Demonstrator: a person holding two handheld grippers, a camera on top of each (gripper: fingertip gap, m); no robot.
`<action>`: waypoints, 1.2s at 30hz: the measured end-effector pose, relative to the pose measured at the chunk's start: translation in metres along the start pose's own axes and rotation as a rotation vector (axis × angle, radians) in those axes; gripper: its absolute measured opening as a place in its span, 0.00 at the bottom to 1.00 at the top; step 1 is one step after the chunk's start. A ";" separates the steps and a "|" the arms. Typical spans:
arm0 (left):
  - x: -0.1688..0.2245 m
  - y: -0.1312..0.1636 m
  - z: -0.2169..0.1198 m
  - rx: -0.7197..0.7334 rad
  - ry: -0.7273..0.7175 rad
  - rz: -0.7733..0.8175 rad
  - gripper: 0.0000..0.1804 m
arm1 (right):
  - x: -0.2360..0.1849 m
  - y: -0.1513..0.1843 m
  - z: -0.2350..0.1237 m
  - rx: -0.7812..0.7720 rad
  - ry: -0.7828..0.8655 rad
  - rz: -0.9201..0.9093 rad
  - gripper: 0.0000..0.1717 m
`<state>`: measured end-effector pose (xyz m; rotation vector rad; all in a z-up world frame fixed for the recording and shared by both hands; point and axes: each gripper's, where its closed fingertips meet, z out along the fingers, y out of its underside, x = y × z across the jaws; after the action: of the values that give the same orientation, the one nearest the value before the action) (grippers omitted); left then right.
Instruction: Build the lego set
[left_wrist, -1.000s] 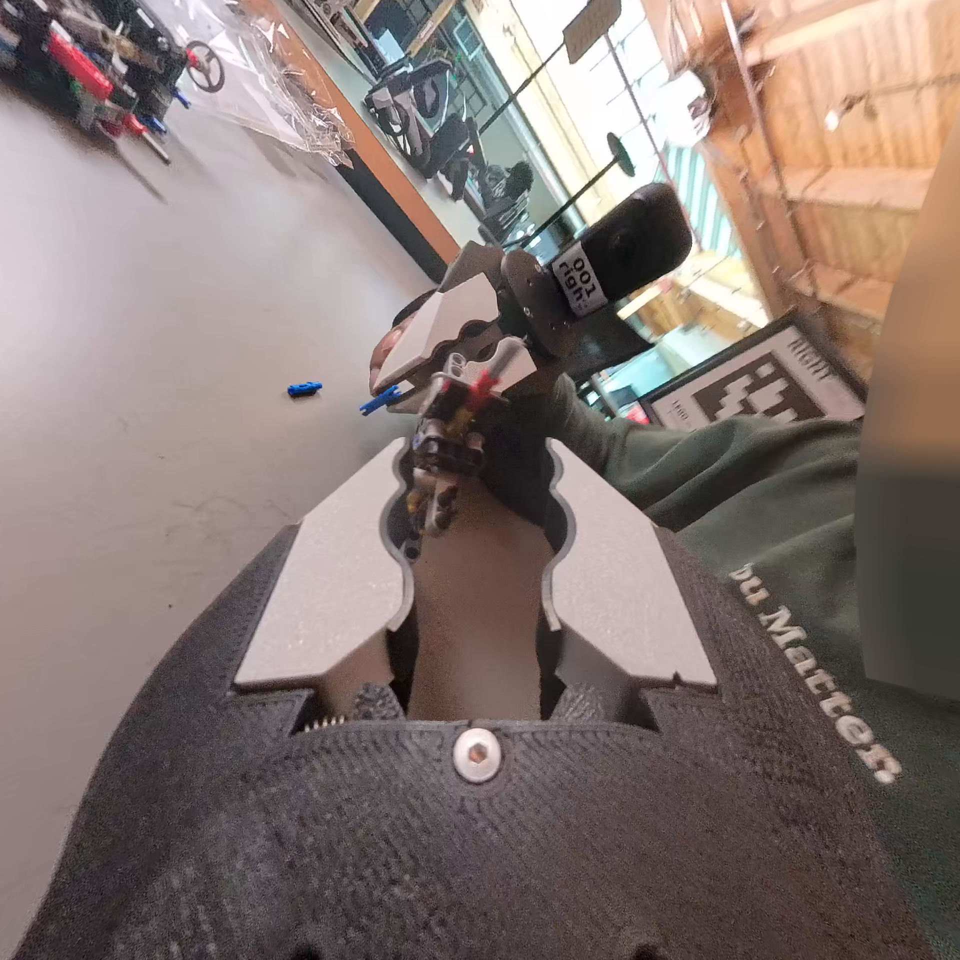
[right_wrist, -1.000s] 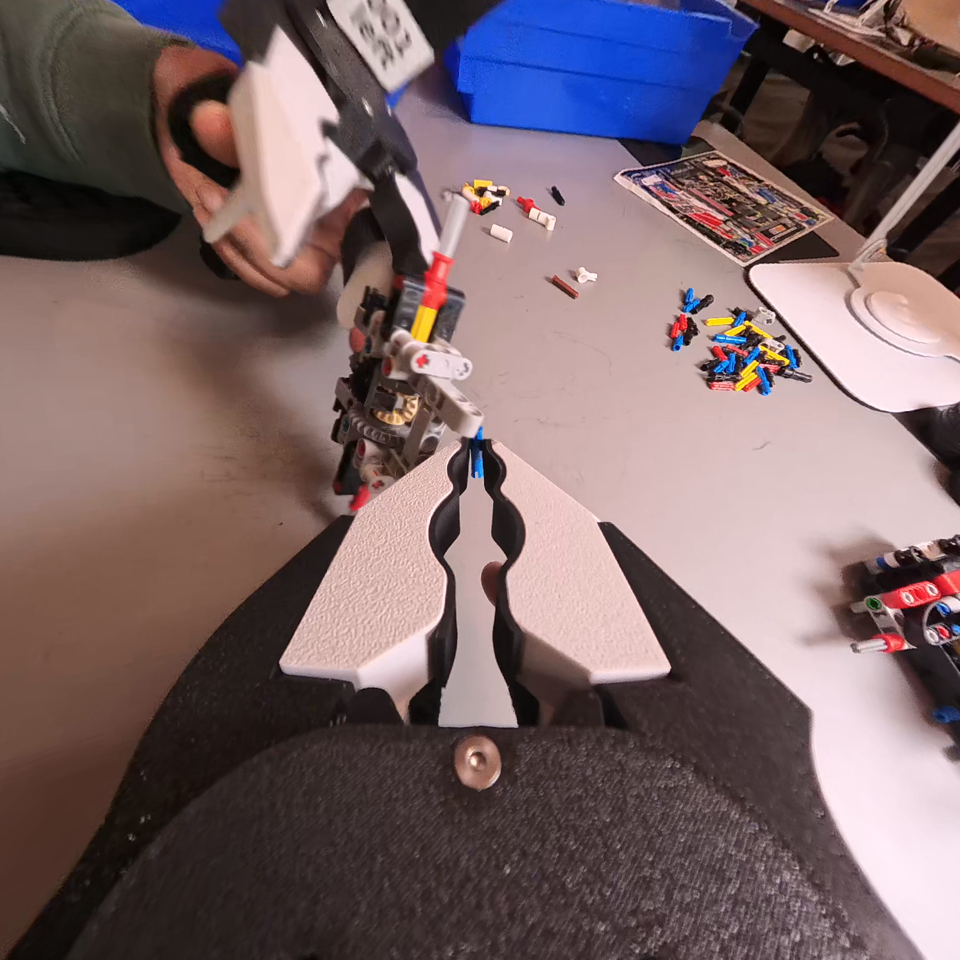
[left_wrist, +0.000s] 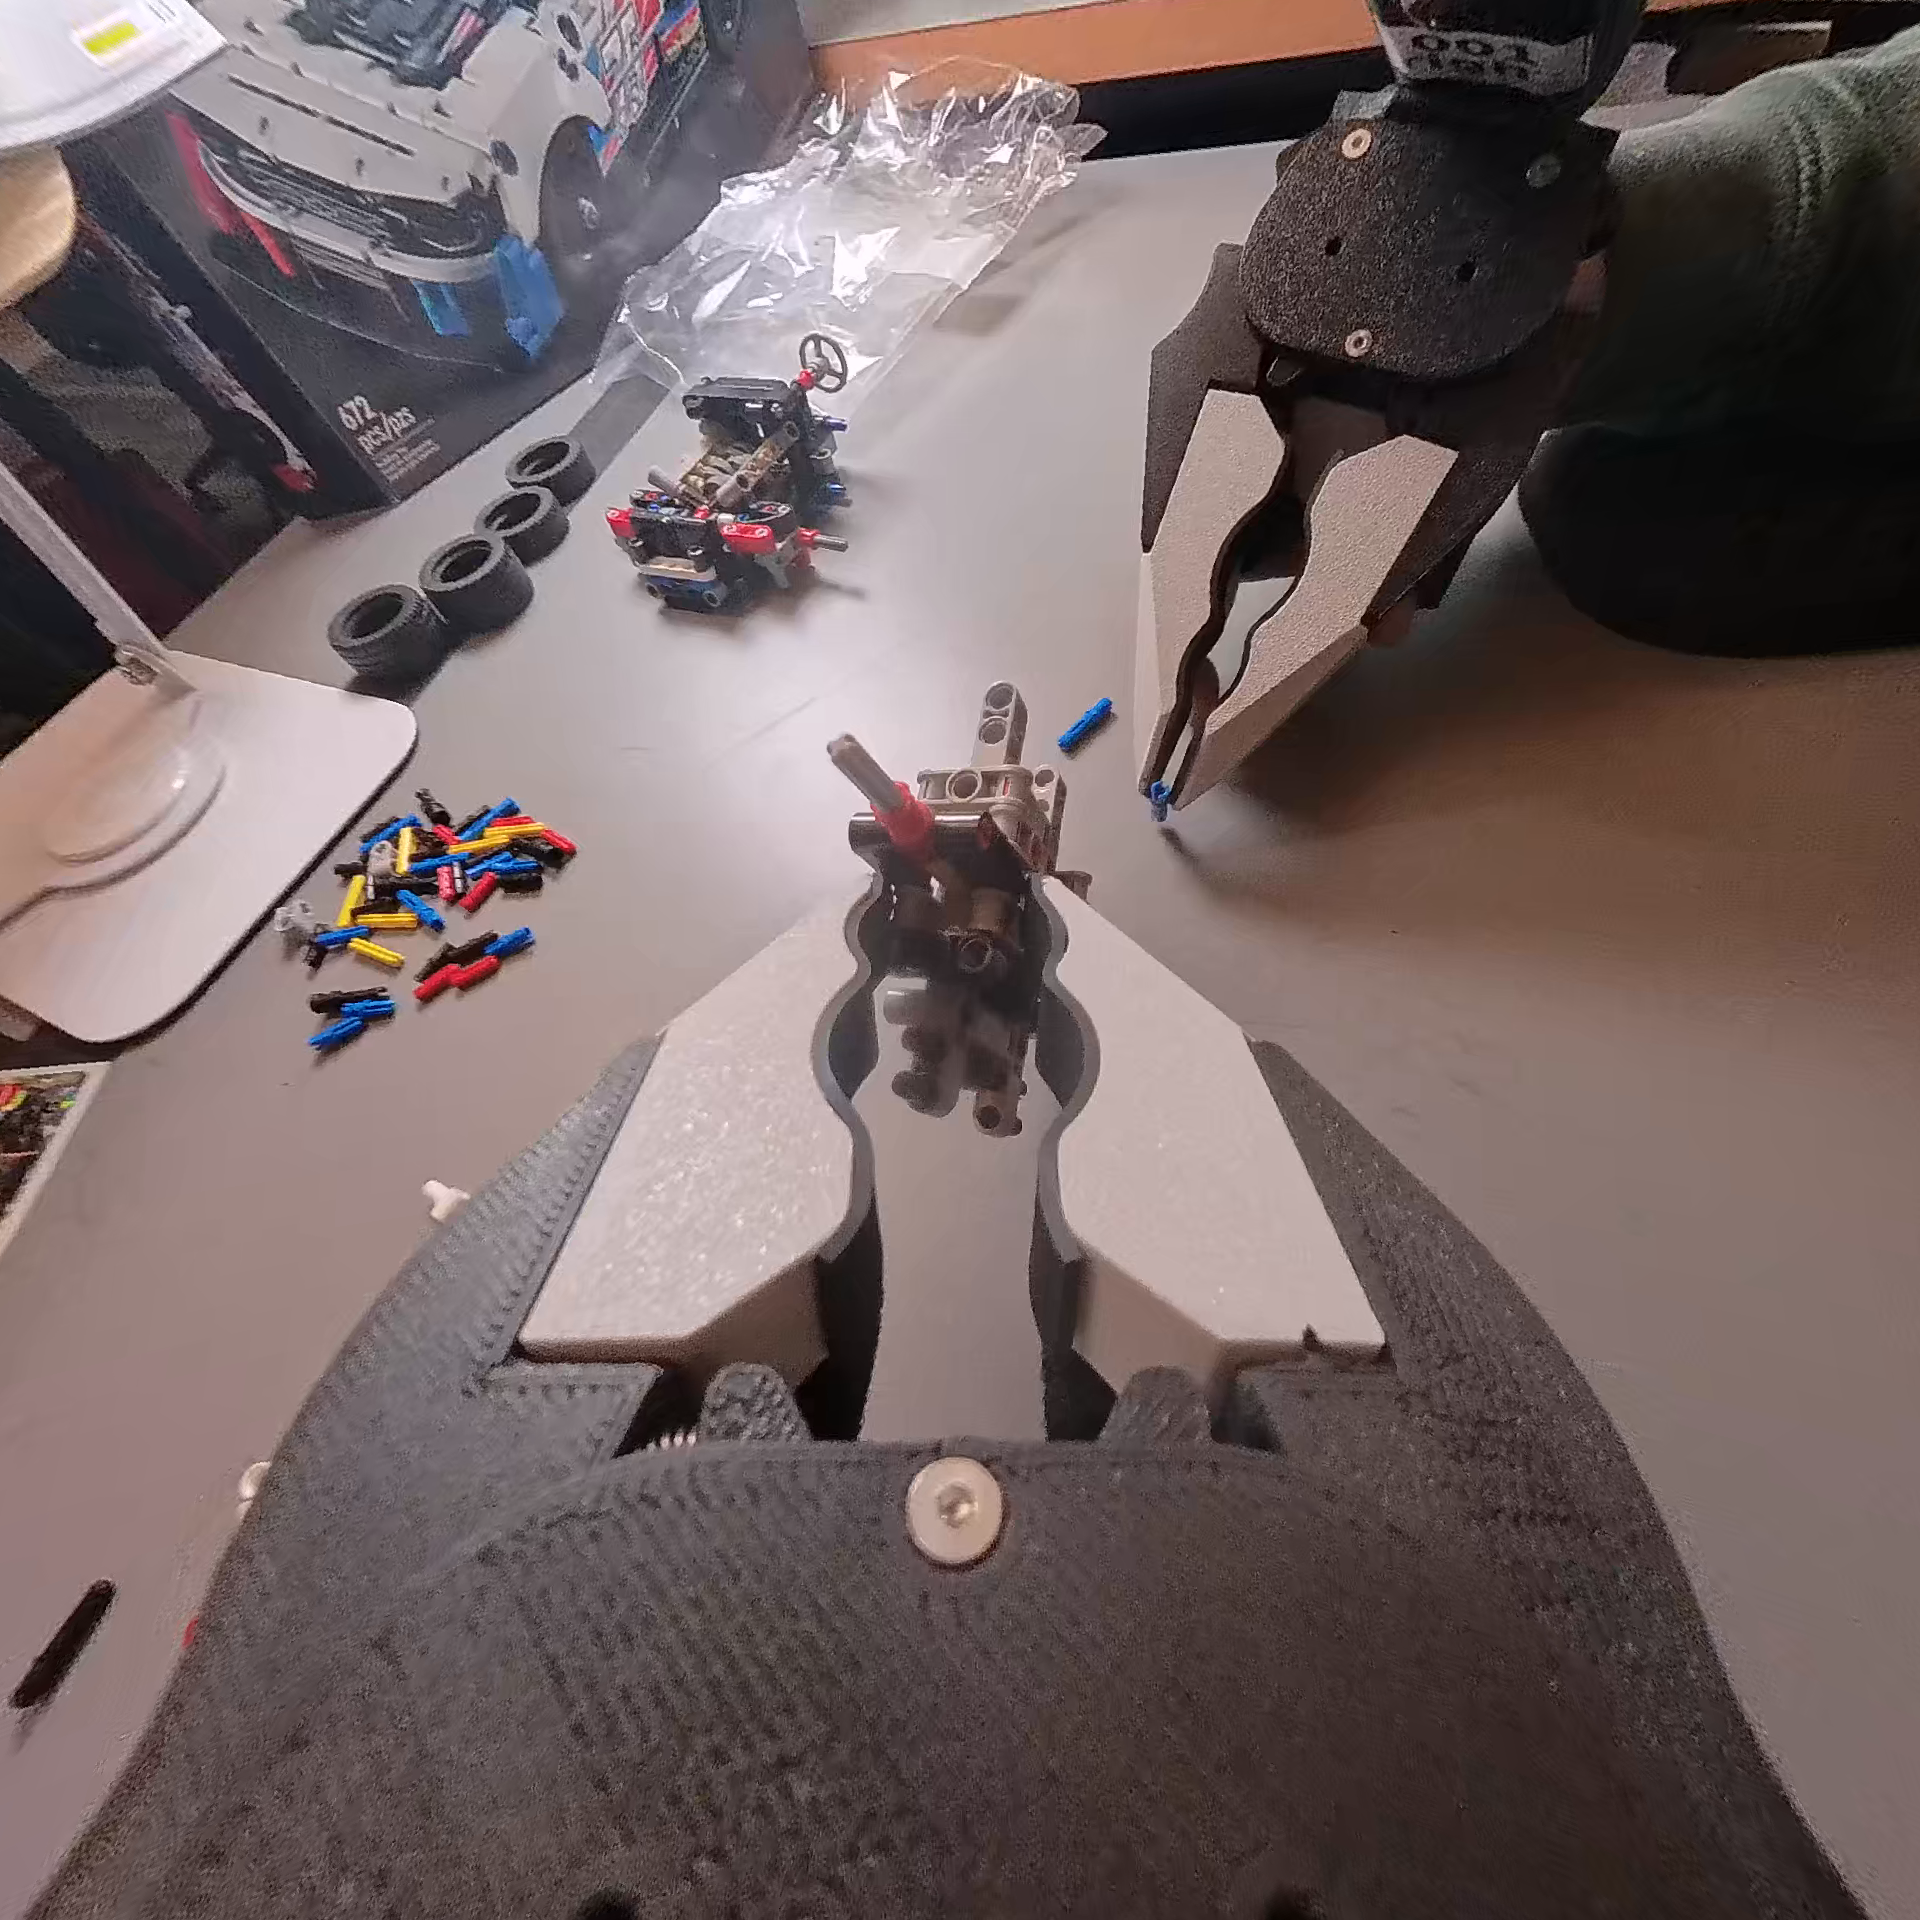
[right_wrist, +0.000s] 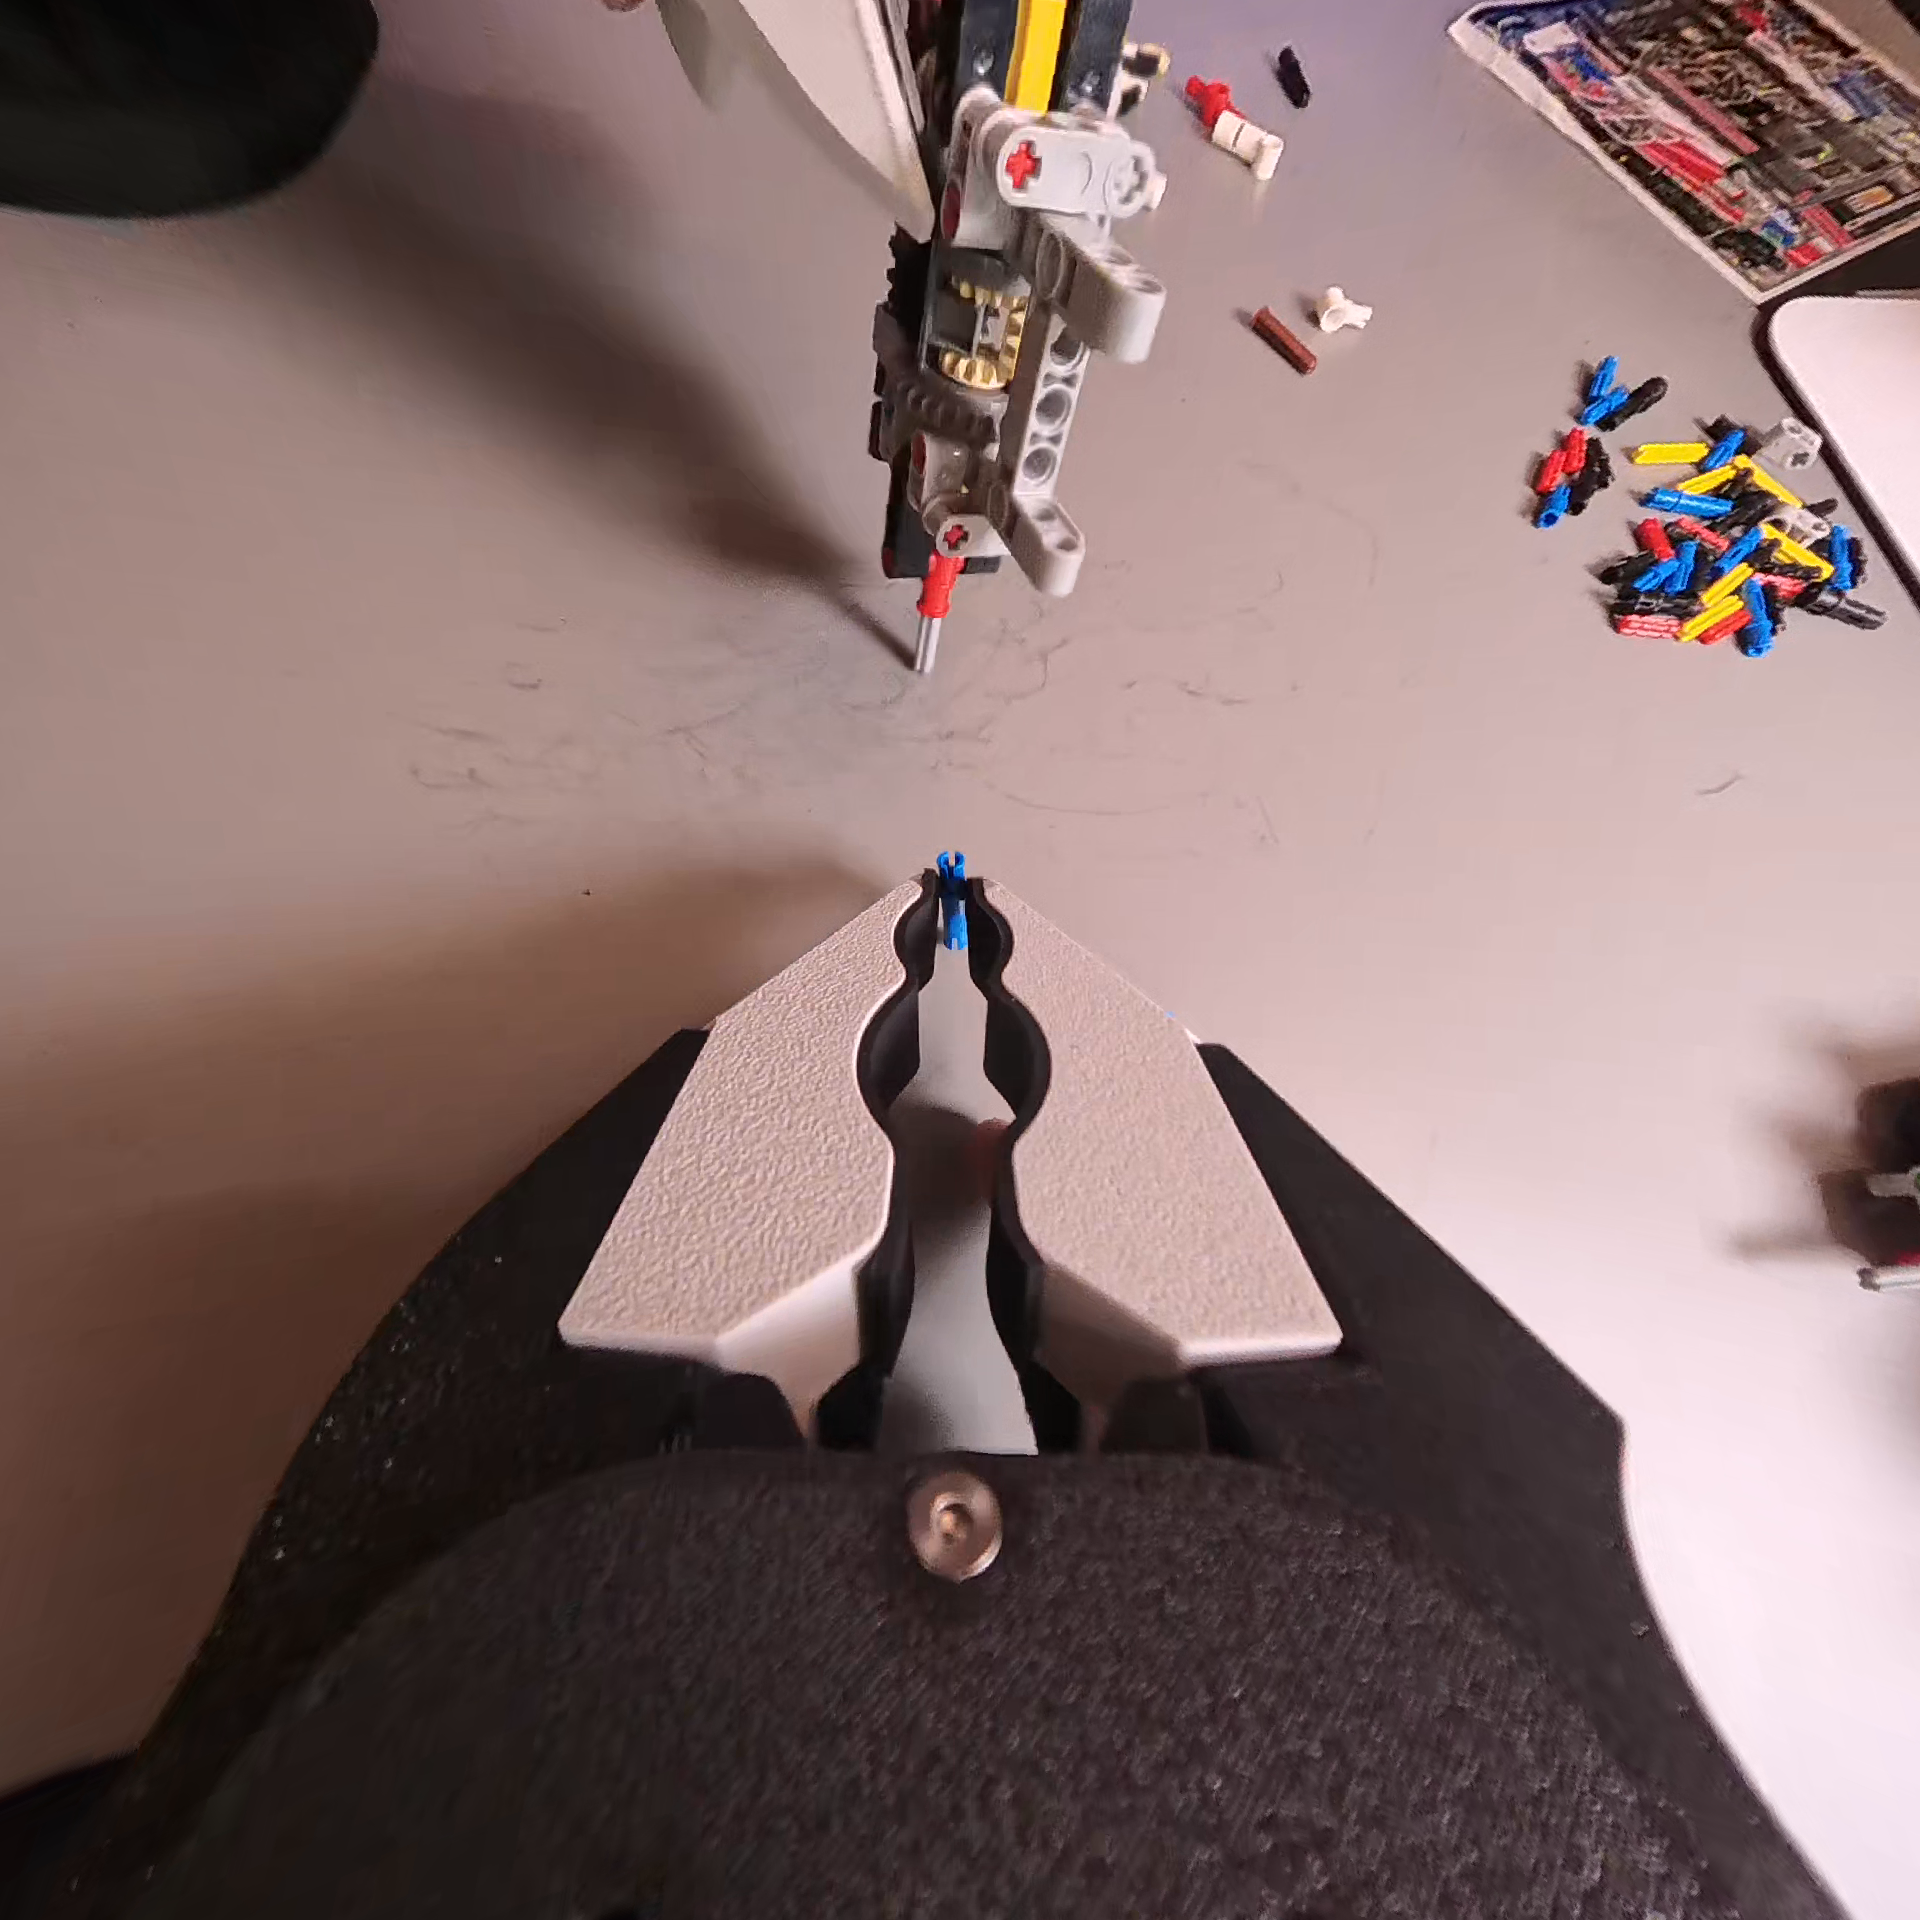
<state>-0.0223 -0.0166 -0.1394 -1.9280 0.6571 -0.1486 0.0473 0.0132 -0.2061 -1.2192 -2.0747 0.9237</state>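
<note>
My left gripper (left_wrist: 961, 894) is shut on a small brick assembly (left_wrist: 977, 821) of grey beams, black gears, a red bush and a grey axle. In the right wrist view the assembly (right_wrist: 997, 343) hangs from a left finger (right_wrist: 831, 94), its axle tip pointing down at the grey table (right_wrist: 416, 623). My right gripper (right_wrist: 951, 883) is shut on a small blue pin (right_wrist: 951, 904) that sticks out past the fingertips. In the left wrist view it (left_wrist: 1169, 784) hovers low over the table, right of the assembly and apart from it, with the pin (left_wrist: 1158, 798) at its tip.
A loose blue pin (left_wrist: 1085, 724) lies by the right gripper. A pile of coloured pins (left_wrist: 436, 904) lies beside a white lamp base (left_wrist: 156, 821). Farther back are a partly built chassis (left_wrist: 738, 499), several black tyres (left_wrist: 468, 571), a set box (left_wrist: 364, 208) and a clear bag (left_wrist: 862, 208). A booklet (right_wrist: 1704, 125) lies far right. Across from one pair of fingers to the other is roughly 11 cm.
My left jaws have closed in on the assembly and swung it so its axle points down. The right gripper, still holding the blue pin, has drawn away from the assembly.
</note>
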 end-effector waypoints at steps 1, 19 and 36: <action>0.000 0.000 0.000 -0.001 -0.011 0.014 0.13 | 0.000 0.000 0.000 0.002 -0.002 0.006 0.02; 0.026 -0.010 0.008 0.025 0.026 0.090 0.13 | 0.001 -0.110 -0.045 0.597 -0.010 0.152 0.02; 0.035 -0.015 0.009 -0.006 0.024 0.181 0.13 | -0.005 -0.101 -0.030 0.429 -0.021 0.127 0.02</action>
<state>0.0162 -0.0224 -0.1366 -1.8642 0.8446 -0.0566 0.0206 -0.0183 -0.1093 -1.1168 -1.7060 1.3604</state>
